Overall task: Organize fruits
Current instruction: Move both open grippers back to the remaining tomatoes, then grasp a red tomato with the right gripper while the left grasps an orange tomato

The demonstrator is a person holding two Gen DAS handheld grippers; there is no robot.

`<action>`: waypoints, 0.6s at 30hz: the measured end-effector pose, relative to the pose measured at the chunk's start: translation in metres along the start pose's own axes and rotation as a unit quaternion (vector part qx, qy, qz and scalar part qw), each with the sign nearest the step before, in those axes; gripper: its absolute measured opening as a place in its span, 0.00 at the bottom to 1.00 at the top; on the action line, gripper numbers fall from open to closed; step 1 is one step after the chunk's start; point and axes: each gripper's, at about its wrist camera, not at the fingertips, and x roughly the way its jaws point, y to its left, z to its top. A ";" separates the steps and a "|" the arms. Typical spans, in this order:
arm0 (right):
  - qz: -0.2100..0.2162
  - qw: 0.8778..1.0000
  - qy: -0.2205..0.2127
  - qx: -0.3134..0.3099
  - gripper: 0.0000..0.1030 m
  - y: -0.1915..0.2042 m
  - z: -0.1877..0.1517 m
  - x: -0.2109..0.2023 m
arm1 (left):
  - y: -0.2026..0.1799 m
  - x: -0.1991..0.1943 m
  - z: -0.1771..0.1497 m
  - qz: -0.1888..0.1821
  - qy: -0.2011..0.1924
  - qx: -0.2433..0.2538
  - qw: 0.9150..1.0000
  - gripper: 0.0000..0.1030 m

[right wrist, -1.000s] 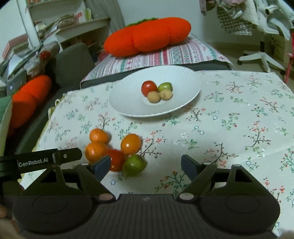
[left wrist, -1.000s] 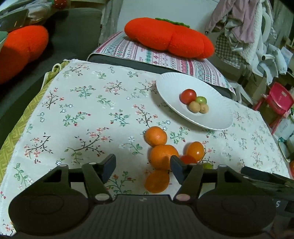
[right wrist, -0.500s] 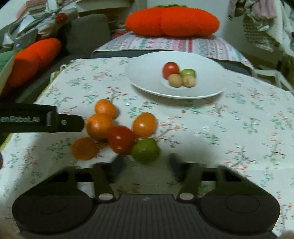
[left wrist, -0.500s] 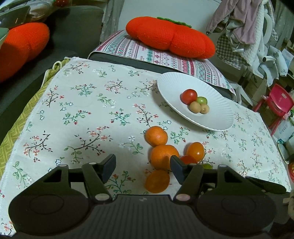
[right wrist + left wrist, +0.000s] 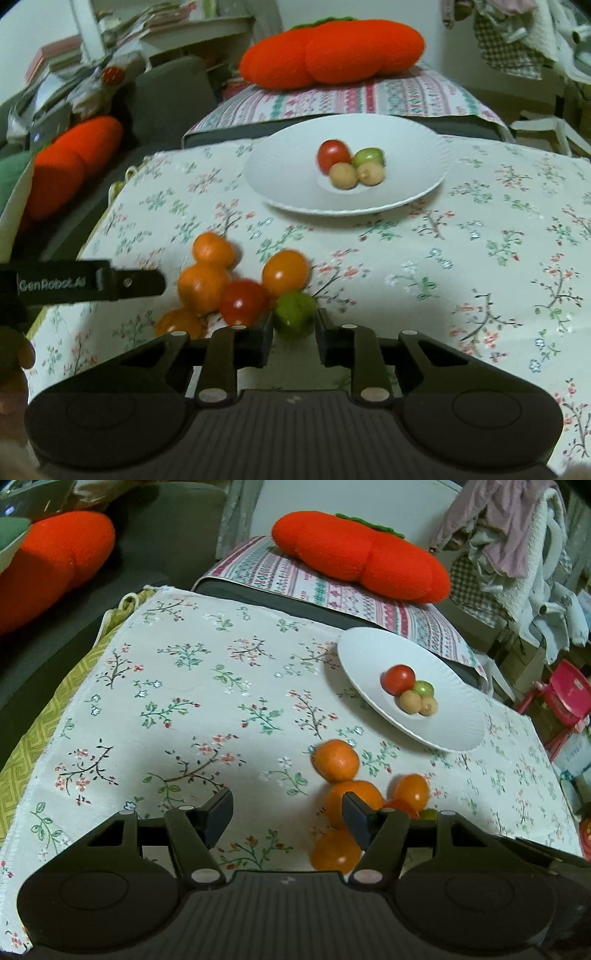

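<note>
My right gripper [image 5: 294, 334] pinches a green fruit [image 5: 294, 314] on the floral tablecloth [image 5: 480, 258]. My left gripper [image 5: 287, 814], its side lettered "GenRobot.AI", is spread wide. Six fruits cluster here; four sit on the white plate [image 5: 288, 173].

green fruit [image 5: 428, 814]: mostly hidden behind left gripper's fingers [image 5: 354, 814] | nearest orange [image 5: 180, 323]: partly covered by right gripper's fingers [image 5: 258, 341] | plate fruits [image 5: 351, 164]: motion-blurred | right grip: contact unclear
</note>
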 end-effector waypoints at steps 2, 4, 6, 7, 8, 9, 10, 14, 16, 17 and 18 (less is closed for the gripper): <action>-0.002 1.000 -0.007 0.022 0.32 -0.009 0.003 -0.001 | 0.003 0.002 0.003 0.001 -0.003 -0.004 1.000 0.52; -0.001 1.000 -0.016 0.027 0.45 -0.013 0.005 -0.002 | 0.003 0.007 0.005 -0.001 -0.001 -0.003 1.000 0.52; 0.012 1.000 -0.018 0.016 0.56 -0.009 0.007 0.000 | 0.002 0.010 0.005 -0.010 0.008 -0.004 1.000 0.52; 0.021 1.000 -0.017 0.005 0.55 -0.003 0.006 0.002 | 0.003 0.009 0.004 -0.015 0.012 -0.010 1.000 0.52; 0.028 0.999 -0.016 -0.005 0.55 0.002 0.005 0.002 | 0.004 0.006 0.002 -0.022 0.015 -0.014 1.000 0.52; 0.035 0.999 -0.015 -0.016 0.54 0.007 0.004 0.004 | 0.005 0.003 0.001 -0.029 0.015 -0.015 0.999 0.52; 0.042 0.999 -0.015 -0.027 0.56 0.012 0.003 0.005 | 0.006 0.000 0.001 -0.031 0.011 -0.011 0.999 0.52; 0.033 0.996 -0.020 -0.083 0.52 0.030 0.002 0.017 | 0.005 -0.003 0.000 0.000 -0.001 0.014 1.000 0.52; 0.035 0.995 -0.026 -0.090 0.41 0.032 0.003 0.021 | 0.006 -0.002 0.000 -0.006 0.005 0.009 1.000 0.52; 0.041 0.995 -0.028 -0.090 0.26 0.032 0.005 0.019 | 0.008 -0.002 0.000 -0.010 0.008 0.006 1.000 0.52; 0.053 0.994 -0.025 -0.089 0.26 0.032 0.006 0.017 | 0.008 -0.002 -0.001 -0.013 0.010 0.005 1.000 0.52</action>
